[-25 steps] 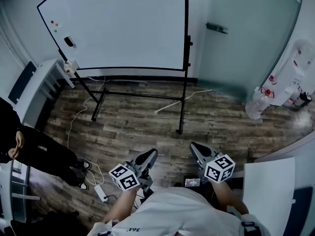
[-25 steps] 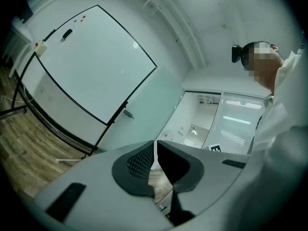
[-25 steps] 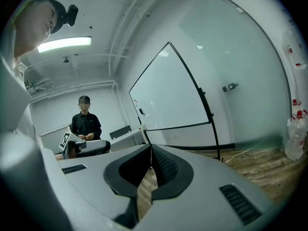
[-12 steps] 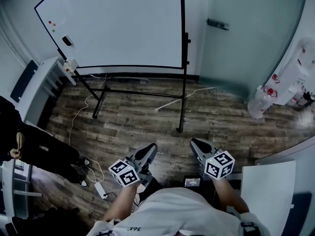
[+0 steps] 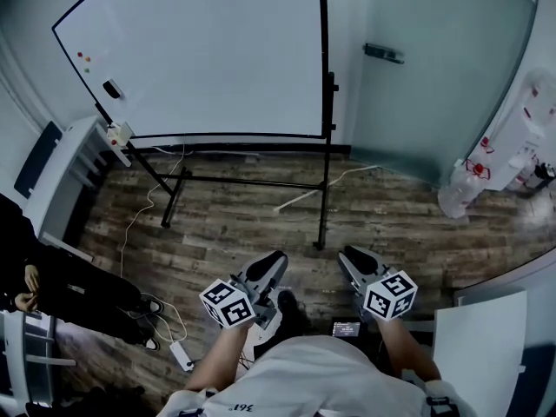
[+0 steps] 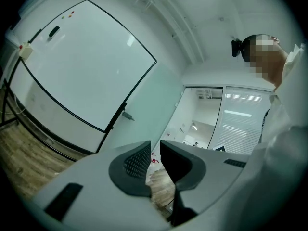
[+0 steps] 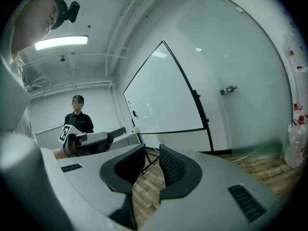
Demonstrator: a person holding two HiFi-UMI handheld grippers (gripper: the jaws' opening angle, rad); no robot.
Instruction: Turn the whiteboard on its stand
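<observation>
Whiteboard (image 5: pixel 208 50) upright on its black stand (image 5: pixel 324 189), at the far side of the wood floor (image 5: pixel 243 224), close to the wall and well apart from both tongs. An eraser (image 5: pixel 112 88) sits on the board near its left edge. Left tongs (image 5: pixel 268 269) held low in front of the person — jaws a narrow gap apart, nothing between them. Right tongs (image 5: pixel 354 261) alongside, jaws opening, only floor showing through the gap. A bystander (image 5: pixel 52 285) in dark clothes stands at the left. A power strip (image 5: pixel 181 354) lies on the floor near their feet.
</observation>
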